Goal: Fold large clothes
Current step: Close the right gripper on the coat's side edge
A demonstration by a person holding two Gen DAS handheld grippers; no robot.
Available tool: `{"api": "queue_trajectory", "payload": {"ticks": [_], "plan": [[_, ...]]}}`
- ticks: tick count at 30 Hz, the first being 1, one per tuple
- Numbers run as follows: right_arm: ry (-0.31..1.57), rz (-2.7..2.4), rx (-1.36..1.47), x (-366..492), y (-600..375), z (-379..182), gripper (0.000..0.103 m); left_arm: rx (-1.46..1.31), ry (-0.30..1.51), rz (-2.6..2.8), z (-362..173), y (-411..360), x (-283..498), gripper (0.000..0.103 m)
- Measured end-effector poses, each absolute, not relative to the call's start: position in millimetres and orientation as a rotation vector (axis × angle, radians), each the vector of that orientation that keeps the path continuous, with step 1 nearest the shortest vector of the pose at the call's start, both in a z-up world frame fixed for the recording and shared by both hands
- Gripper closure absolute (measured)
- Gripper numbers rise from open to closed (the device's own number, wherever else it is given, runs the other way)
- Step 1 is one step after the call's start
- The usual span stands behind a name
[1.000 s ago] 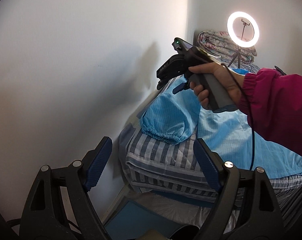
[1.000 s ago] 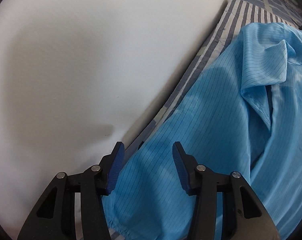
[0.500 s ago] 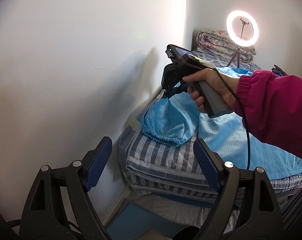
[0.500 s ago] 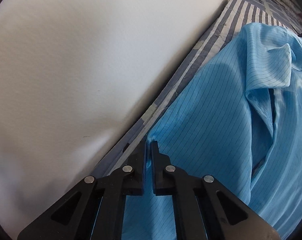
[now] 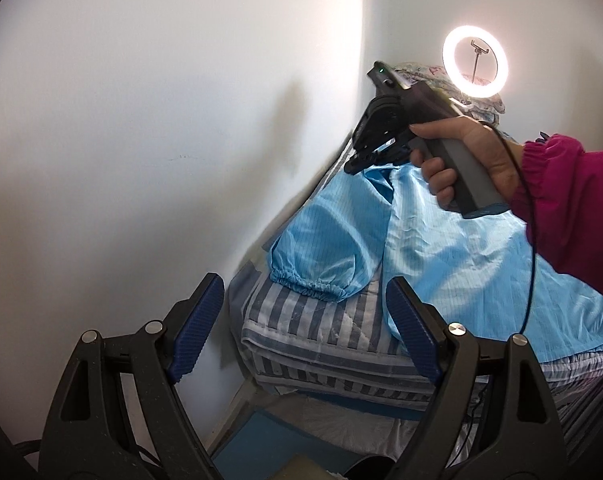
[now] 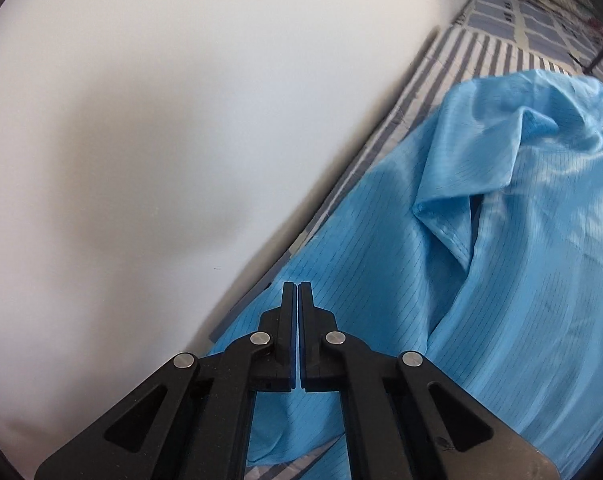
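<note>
A large light-blue garment [image 5: 453, 256] lies spread on a striped mattress [image 5: 301, 320]; its sleeve with an elastic cuff [image 5: 313, 284] lies near the mattress corner. My left gripper [image 5: 305, 324] is open and empty, held off the mattress end, apart from the cloth. My right gripper [image 5: 353, 166] is shut on the sleeve's upper part by the wall and lifts it a little. In the right wrist view the right gripper [image 6: 297, 292] stands closed with blue cloth [image 6: 481, 280] in it.
A white wall [image 5: 141, 140] runs along the bed's left side. A lit ring light [image 5: 475, 62] on a stand and a folded floral quilt [image 5: 485, 100] are at the bed's far end. The floor [image 5: 269, 440] shows below the mattress.
My right gripper went from open to shut on the sleeve cloth by the wall, then rose a little with it. My left gripper stayed open and still.
</note>
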State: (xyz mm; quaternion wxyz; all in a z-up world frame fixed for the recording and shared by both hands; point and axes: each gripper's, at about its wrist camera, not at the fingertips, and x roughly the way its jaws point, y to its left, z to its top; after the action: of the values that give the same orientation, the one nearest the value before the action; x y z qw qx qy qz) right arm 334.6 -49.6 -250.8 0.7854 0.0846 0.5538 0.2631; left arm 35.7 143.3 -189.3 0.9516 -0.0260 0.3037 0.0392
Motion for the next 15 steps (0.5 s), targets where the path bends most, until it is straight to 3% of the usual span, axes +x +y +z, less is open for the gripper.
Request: {"api": "queue_trajectory", "payload": {"ticks": [3, 5, 7, 15], "plan": [[1.239, 0.548, 0.201, 339.1, -36.4, -262.8, 0.094, -0.047, 0.620, 0.079, -188.6, 142.2, 33.6, 0.017], [1.248, 0.520, 0.181, 338.7, -21.7, -264.5, 0.067, -0.043, 0.621, 0.080, -189.0, 142.2, 33.4, 0.017], [1.254, 0.502, 0.162, 341.5, -2.3, -271.3, 0.055, -0.039, 0.621, 0.080, -189.4, 142.5, 34.0, 0.017], [1.292, 0.448, 0.058, 346.7, 38.3, -300.1, 0.055, -0.059, 0.635, 0.096, -195.9, 148.7, 40.8, 0.017]]}}
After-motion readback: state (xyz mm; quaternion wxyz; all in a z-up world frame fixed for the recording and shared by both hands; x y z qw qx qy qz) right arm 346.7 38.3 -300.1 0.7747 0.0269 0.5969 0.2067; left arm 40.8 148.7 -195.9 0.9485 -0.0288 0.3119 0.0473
